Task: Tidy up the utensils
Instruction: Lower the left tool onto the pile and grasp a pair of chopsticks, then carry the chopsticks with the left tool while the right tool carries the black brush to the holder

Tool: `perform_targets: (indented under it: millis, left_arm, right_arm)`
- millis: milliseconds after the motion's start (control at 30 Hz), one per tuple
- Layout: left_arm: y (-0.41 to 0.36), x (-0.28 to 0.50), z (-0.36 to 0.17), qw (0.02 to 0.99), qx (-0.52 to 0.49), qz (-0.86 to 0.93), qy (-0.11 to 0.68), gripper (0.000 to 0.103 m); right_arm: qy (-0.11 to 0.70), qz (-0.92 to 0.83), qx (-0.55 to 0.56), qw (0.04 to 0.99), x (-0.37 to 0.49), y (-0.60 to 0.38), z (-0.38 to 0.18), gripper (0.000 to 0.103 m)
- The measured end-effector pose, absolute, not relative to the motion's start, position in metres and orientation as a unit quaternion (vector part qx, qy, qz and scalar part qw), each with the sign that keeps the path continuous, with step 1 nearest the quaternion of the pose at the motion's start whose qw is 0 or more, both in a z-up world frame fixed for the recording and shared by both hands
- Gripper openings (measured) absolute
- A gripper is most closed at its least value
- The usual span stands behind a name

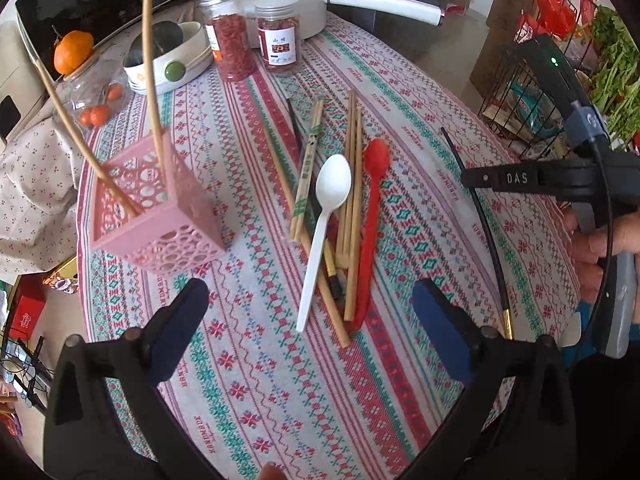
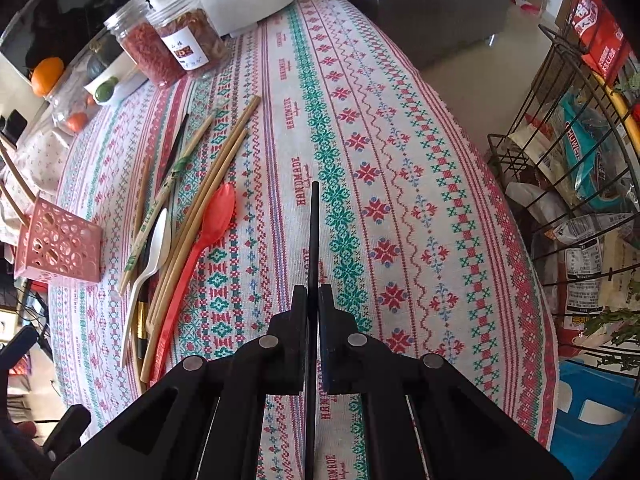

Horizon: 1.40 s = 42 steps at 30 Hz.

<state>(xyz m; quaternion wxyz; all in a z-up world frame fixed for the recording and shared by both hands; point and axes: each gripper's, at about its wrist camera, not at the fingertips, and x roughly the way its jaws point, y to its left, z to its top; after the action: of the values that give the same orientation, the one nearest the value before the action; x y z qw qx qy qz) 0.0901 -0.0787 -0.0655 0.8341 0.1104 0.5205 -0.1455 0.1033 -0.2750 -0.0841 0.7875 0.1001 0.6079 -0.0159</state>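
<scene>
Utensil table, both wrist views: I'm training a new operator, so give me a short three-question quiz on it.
1. True or false: the right tongs are shut on a thin black chopstick.
2. What stands in the pink perforated plastic holder? A) two long bamboo sticks B) white plastic spoon C) red plastic spoon
3. Fill in: the left tongs are ____ and hold nothing.

Key: 1 true; 2 A, the two long bamboo sticks; 3 open.

Left tool (image 1: 308, 312) agape; right tool (image 2: 313, 300) — clamped
</scene>
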Motion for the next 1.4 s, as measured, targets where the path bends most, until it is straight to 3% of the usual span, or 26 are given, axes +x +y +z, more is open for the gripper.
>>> perform_targets:
  millis: [133, 267, 333, 400, 500, 1067, 1400]
  left_arm:
    - [-0.107, 0.118, -0.070, 0.833, 0.120, -0.137, 0.522, 0.074]
    - [-0.129, 0.156, -0.082, 0.827, 0.107, -0.138, 0.535, 0.043]
    - [-0.136, 0.172, -0.090, 0.820, 0.081, -0.154, 0.545, 0.035]
    - [-0.143, 0.190, -0.098, 0.812, 0.063, -0.166, 0.556, 0.020]
    - [-0.156, 0.208, -0.110, 0.805, 0.073, -0.161, 0.567, 0.011]
    - [-0.200, 0.259, -0.140, 0.751, 0.125, -0.133, 0.635, 0.010]
    - [-0.183, 0.225, -0.102, 0.802, 0.103, -0.166, 0.565, 0.010]
  right_arm:
    - [0.600, -0.008, 0.110, 0.793, 0.109, -0.282, -0.080, 0.005]
    - [0.599, 0.004, 0.123, 0.791, 0.112, -0.284, -0.081, 0.005]
    - [0.599, 0.009, 0.125, 0.791, 0.114, -0.281, -0.082, 0.005]
    - [0.600, 0.012, 0.132, 0.789, 0.118, -0.288, -0.083, 0.005]
    - [0.598, 0.014, 0.147, 0.788, 0.123, -0.299, -0.085, 0.005]
    - [0.609, 0.021, 0.162, 0.776, 0.131, -0.324, -0.102, 0.005]
    - [0.582, 0.020, 0.160, 0.797, 0.128, -0.314, -0.082, 0.005]
